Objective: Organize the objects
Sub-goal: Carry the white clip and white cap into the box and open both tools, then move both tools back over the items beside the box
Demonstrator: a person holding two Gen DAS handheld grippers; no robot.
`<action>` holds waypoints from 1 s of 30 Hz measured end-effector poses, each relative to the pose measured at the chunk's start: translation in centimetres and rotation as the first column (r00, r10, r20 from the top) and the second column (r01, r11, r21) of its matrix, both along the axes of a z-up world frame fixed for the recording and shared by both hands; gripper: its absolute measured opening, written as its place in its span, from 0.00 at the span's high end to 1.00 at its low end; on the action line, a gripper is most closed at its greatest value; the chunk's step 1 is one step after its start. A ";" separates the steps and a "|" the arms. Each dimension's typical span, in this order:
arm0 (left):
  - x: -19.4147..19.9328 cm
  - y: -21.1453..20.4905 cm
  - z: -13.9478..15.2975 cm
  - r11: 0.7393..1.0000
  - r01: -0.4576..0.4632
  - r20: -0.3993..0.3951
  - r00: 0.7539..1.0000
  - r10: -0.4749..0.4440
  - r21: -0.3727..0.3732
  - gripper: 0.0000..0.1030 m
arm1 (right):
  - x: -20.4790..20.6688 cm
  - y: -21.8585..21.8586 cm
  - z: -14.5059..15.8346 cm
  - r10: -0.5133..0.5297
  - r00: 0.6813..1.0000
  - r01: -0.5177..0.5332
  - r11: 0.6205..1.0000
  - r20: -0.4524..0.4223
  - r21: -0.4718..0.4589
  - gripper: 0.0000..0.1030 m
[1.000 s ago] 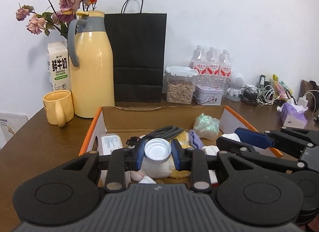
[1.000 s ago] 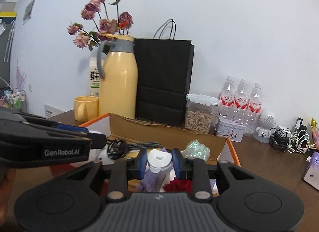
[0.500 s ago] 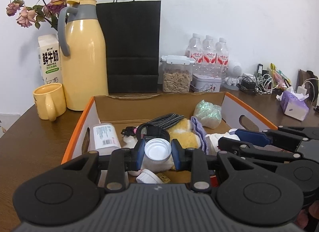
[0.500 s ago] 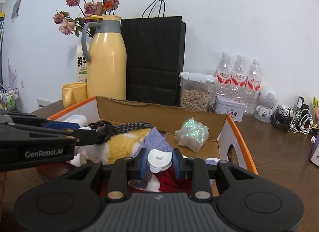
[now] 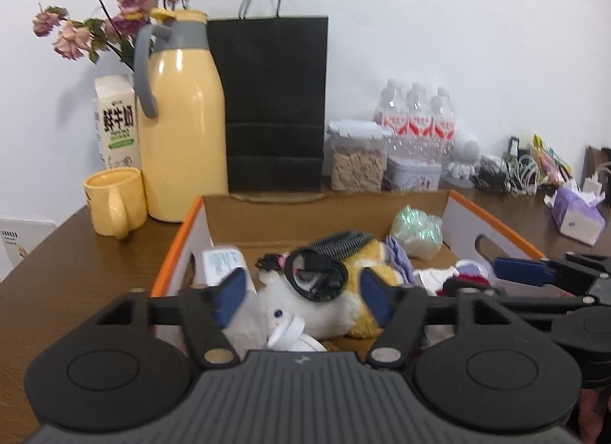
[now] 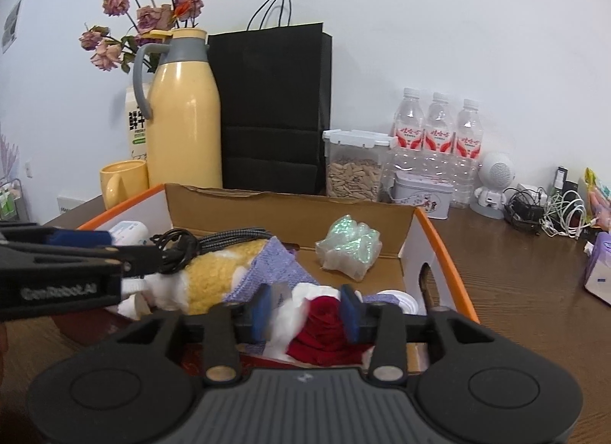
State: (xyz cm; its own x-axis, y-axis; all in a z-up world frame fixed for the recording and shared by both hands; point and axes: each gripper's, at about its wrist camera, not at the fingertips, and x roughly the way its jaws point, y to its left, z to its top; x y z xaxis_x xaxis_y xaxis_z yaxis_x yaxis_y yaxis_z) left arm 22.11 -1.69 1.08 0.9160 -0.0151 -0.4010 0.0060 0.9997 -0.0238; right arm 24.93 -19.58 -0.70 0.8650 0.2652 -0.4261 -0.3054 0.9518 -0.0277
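An orange-rimmed cardboard box (image 5: 179, 245) (image 6: 439, 241) holds a yellow-and-white plush toy (image 5: 305, 314) (image 6: 217, 272), a black cable (image 5: 317, 276), a purple knit cloth (image 6: 275, 264), a red cloth (image 6: 324, 333) and a shiny green bag (image 5: 418, 232) (image 6: 349, 243). My left gripper (image 5: 302, 297) hangs over the box's near left; its jaws are opening and grip nothing. A white-capped bottle (image 5: 290, 333) lies tilted below them on the plush. My right gripper (image 6: 306, 310) is over the near right, jaws opening above the red cloth. A white cap (image 6: 399, 298) lies just to its right.
Behind the box stand a yellow thermos (image 5: 183, 130), a yellow mug (image 5: 114, 201), a milk carton (image 5: 116, 123), a black paper bag (image 5: 275, 100), a seed jar (image 6: 353, 165), a tin (image 6: 422, 199) and water bottles (image 6: 437, 130). Cables (image 6: 550, 211) and a tissue pack (image 5: 576, 214) lie at the right.
Both grippers' jaws have spread and let go of the white-capped bottles they held; the bottles have dropped among the things in the box. The right gripper has sunk slightly toward the box.
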 end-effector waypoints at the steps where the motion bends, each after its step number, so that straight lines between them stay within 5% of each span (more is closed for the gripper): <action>1: -0.1 0.1 0.1 1.000 -0.006 0.009 1.000 0.006 -0.003 0.12 | -0.1 0.0 0.1 -0.005 1.000 0.005 1.000 0.004 0.001 0.30; 2: -0.3 0.2 0.3 1.000 -0.012 0.019 1.000 0.012 -0.007 0.01 | -0.1 -0.1 0.1 -0.011 1.000 0.011 1.000 0.009 0.001 0.23; 4: -0.6 0.3 0.5 1.000 -0.025 0.041 0.999 0.025 -0.011 0.00 | -0.2 -0.1 0.2 -0.026 0.999 0.026 1.000 0.023 0.002 0.09; 7: -0.7 0.5 0.7 0.999 -0.035 0.048 0.998 0.036 -0.018 0.00 | -0.3 -0.3 0.3 -0.036 0.999 0.035 0.999 0.025 0.007 0.03; 30: -1.0 0.1 0.7 0.999 -0.054 0.036 0.998 0.054 0.001 0.00 | -0.6 0.0 0.7 -0.038 0.999 0.038 0.999 0.035 -0.011 0.00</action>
